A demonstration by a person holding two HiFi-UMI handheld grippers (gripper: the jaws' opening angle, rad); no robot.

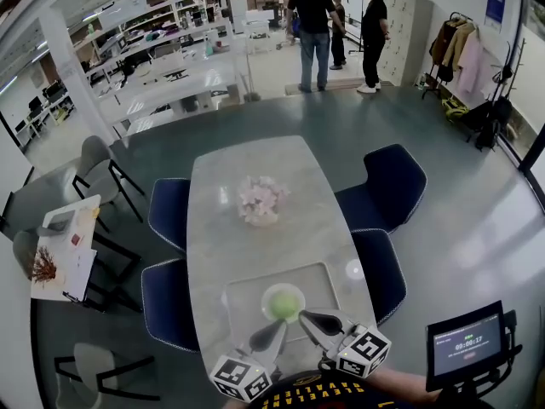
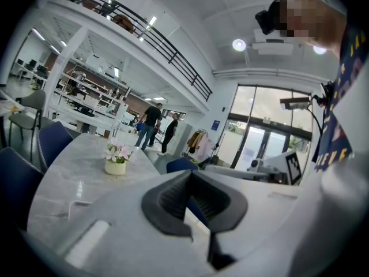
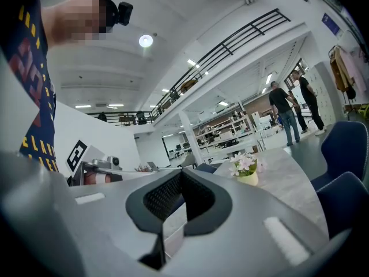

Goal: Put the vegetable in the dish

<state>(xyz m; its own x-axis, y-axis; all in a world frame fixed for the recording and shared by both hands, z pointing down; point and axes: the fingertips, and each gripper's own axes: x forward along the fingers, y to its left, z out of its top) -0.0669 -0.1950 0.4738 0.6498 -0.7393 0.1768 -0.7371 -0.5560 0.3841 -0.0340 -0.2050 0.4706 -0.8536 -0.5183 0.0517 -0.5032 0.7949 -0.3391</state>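
Observation:
A round green vegetable [image 1: 284, 305] lies in a small pale dish [image 1: 269, 293] on a grey mat [image 1: 247, 285] at the near end of the marble table [image 1: 213, 228]. My left gripper [image 1: 276, 330] hangs just short of the dish on its near left, jaws together and holding nothing. My right gripper [image 1: 312, 318] sits close to the dish's near right rim, also shut and empty. In the left gripper view the left gripper [image 2: 191, 175] has its dark pads meeting at the tips; in the right gripper view the right gripper [image 3: 180, 173] looks the same. Neither gripper view shows the dish.
A pot of pink flowers [image 1: 261, 199] stands mid-table. Dark blue chairs [image 1: 169, 211] line both long sides. A screen on a stand [image 1: 467, 345] is at my right. Several people [image 1: 313, 32] stand far back, and a coat rack [image 1: 464, 58] is at the far right.

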